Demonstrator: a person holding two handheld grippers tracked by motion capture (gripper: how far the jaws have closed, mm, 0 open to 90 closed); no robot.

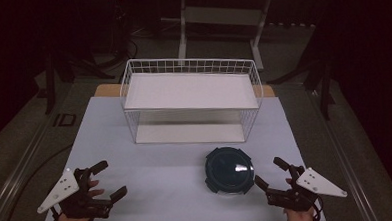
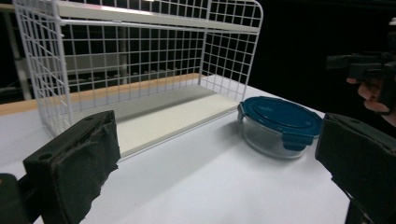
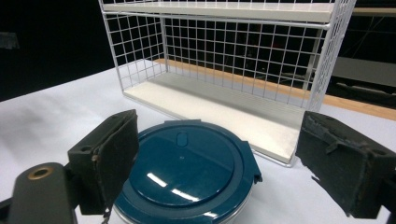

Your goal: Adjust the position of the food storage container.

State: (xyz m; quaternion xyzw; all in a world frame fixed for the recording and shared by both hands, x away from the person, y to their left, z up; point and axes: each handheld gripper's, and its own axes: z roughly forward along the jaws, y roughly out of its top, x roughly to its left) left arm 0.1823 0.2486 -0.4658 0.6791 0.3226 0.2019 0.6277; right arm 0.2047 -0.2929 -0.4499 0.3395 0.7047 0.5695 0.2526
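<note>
A round glass container with a dark teal clip-on lid [image 1: 228, 170] stands on the white table sheet, in front of the rack's right half. My left gripper [image 1: 108, 181] is open at the near left of the sheet, well apart from the container [image 2: 280, 125], with nothing between its jaws. My right gripper [image 1: 271, 172] is open just to the right of the container [image 3: 187, 175], its jaws wide and empty. In the right gripper view the lid sits close ahead, low between the jaws.
A white wire rack with two shelves [image 1: 191, 98] stands at the middle back of the sheet; its lower shelf [image 3: 219, 109] and upper shelf [image 1: 190, 89] hold nothing. The sheet [image 1: 152, 192] ends near my hands. Dark floor and stands surround the table.
</note>
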